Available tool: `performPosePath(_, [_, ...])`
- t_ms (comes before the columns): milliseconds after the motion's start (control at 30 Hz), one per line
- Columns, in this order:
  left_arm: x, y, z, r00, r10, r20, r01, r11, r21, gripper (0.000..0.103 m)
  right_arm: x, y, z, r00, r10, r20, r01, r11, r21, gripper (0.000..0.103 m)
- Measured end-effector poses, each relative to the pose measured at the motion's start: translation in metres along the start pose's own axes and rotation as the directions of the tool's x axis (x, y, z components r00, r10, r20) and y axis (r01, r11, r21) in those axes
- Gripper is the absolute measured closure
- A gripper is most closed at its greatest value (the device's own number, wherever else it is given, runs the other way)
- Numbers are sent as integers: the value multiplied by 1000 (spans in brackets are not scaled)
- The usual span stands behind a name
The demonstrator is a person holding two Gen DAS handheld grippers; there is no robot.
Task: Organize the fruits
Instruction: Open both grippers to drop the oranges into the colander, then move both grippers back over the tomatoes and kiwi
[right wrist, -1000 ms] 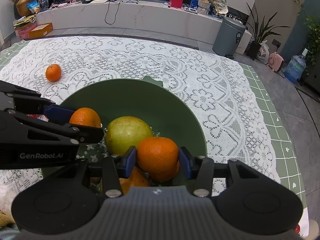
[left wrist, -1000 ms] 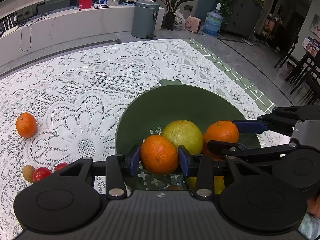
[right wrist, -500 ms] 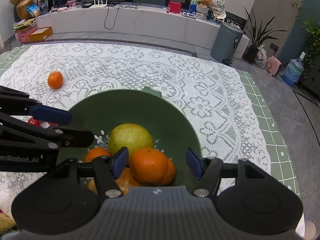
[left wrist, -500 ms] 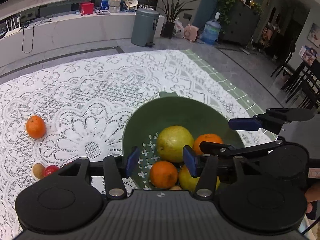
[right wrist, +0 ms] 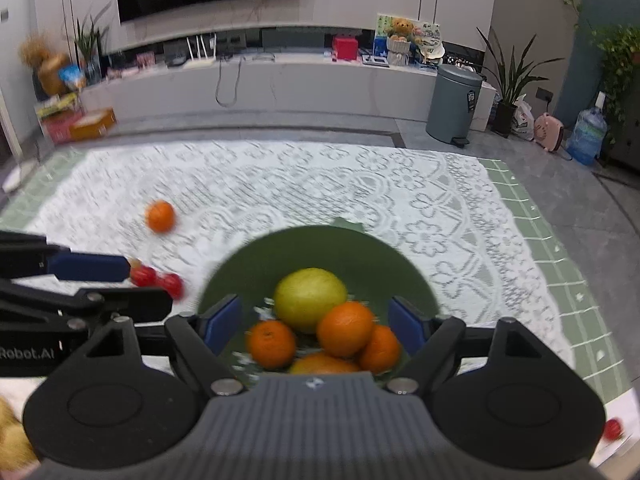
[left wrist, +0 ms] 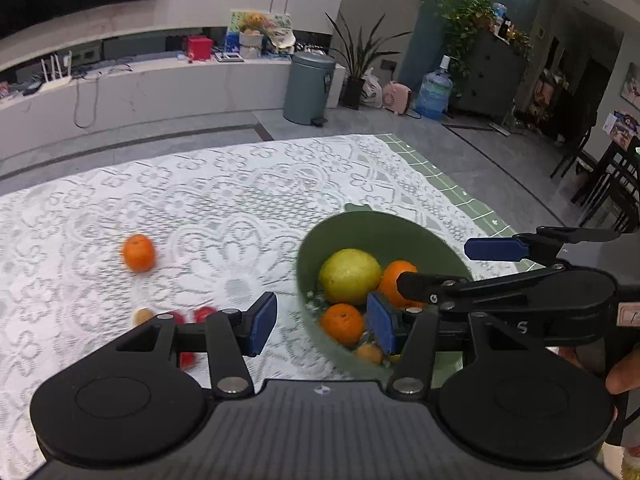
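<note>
One green bowl (right wrist: pixel 412 276).

In the bowl: one large yellow-green fruit (right wrist: pixel 310 299); four oranges in the right wrist view, namely a left orange (right wrist: pixel 271 343), a middle orange (right wrist: pixel 345 328), a right orange (right wrist: pixel 382 350) and a low orange (right wrist: pixel 320 365) half hidden at the near rim. A small brownish fruit (left wrist: pixel 369 353) shows in the left wrist view; kind unclear.

On the lace cloth (right wrist: pixel 320 184) outside the bowl: one loose orange (right wrist: pixel 160 216); two small red fruits (right wrist: pixel 157 278) side by side; one small tan fruit (left wrist: pixel 142 316); one more red fruit (right wrist: pixel 612 429) at the right edge.

Two tools: left tool (left wrist: pixel 320 322), right tool (right wrist: pixel 316 324).
</note>
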State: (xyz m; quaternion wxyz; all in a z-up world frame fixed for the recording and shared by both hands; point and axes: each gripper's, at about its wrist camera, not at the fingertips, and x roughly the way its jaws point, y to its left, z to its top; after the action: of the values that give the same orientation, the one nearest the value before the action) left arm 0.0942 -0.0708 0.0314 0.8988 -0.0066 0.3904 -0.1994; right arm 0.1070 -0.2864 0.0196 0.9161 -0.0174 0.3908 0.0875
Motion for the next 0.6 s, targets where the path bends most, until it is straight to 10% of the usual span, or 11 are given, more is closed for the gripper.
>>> performPosePath(600, [-53, 75, -61, 997, 47, -64, -48, 999, -7, 42, -5, 98, -37, 976, 216, 24, -216, 976, 15, 27])
